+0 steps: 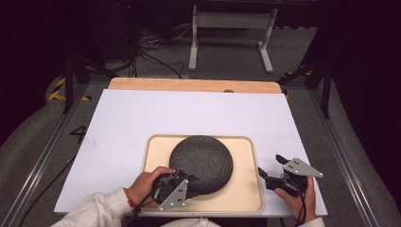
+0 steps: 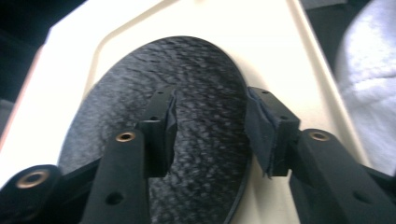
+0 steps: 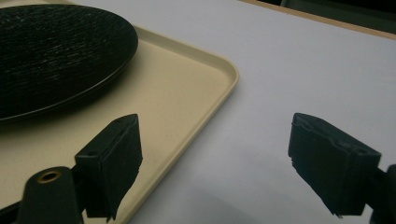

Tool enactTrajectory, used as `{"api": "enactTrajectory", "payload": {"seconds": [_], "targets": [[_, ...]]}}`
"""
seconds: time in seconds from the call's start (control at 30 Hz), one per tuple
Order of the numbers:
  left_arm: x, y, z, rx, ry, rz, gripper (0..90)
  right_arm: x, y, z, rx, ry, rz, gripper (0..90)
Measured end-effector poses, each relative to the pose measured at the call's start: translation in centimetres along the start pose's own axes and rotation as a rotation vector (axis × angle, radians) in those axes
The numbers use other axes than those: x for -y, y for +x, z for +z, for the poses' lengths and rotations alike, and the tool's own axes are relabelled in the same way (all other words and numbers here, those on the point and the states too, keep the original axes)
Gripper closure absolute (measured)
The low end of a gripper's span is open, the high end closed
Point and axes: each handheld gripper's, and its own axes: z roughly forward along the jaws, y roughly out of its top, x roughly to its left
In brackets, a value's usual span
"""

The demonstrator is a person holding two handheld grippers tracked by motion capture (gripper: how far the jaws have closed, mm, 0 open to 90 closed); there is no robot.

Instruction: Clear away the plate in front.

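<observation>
A big black plate lies on a tan tray. The left gripper hangs over the plate's near edge, jaws apart, one on each side. It looks ready to pinch. The right gripper waits wide apart beside the tray.

2 forearms in pale sleeves enter from below. The left hand holds the left tool, jaws partly parted. The right hand holds the right tool, jaws spread wide, gripping nothing.
</observation>
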Motion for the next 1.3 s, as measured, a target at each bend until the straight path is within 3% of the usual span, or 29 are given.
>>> {"api": "enactTrajectory", "payload": {"seconds": [0.2,0.4,0.43,0.63,0.83,0.97,1.03,1.17,1.3], "targets": [[0.2,0.7,-0.4,-0.055,0.002,-0.039,40.8,0.0,0.0,0.0,0.000,-0.001,-0.003,17.2],[0.4,1.5,-0.8,-0.104,0.029,-0.077,22.0,0.0,0.0,0.0,0.001,-0.001,-0.004,17.0],[0.5,1.5,-0.8,-0.108,0.022,-0.096,22.0,0.0,0.0,0.0,0.003,0.000,-0.006,16.9],[0.9,2.2,-1.2,-0.097,0.000,-0.122,18.0,0.0,0.0,0.0,0.004,0.000,-0.007,16.5],[1.3,2.6,-0.9,-0.093,0.047,-0.147,13.9,0.0,-0.1,0.0,0.005,0.003,-0.005,16.4],[1.8,3.1,-0.9,-0.109,0.058,-0.160,11.6,0.0,0.0,0.0,0.003,0.002,-0.007,16.3],[2.0,3.2,-1.0,-0.094,0.047,-0.180,11.4,0.0,0.0,0.0,0.001,0.002,-0.007,16.3],[2.4,3.5,-1.0,-0.117,0.051,-0.176,11.4,0.0,0.0,0.0,0.002,0.002,-0.008,16.3],[2.8,3.7,-1.2,-0.147,0.065,-0.198,10.0,0.0,0.0,0.0,0.003,0.004,-0.008,16.2]]}}
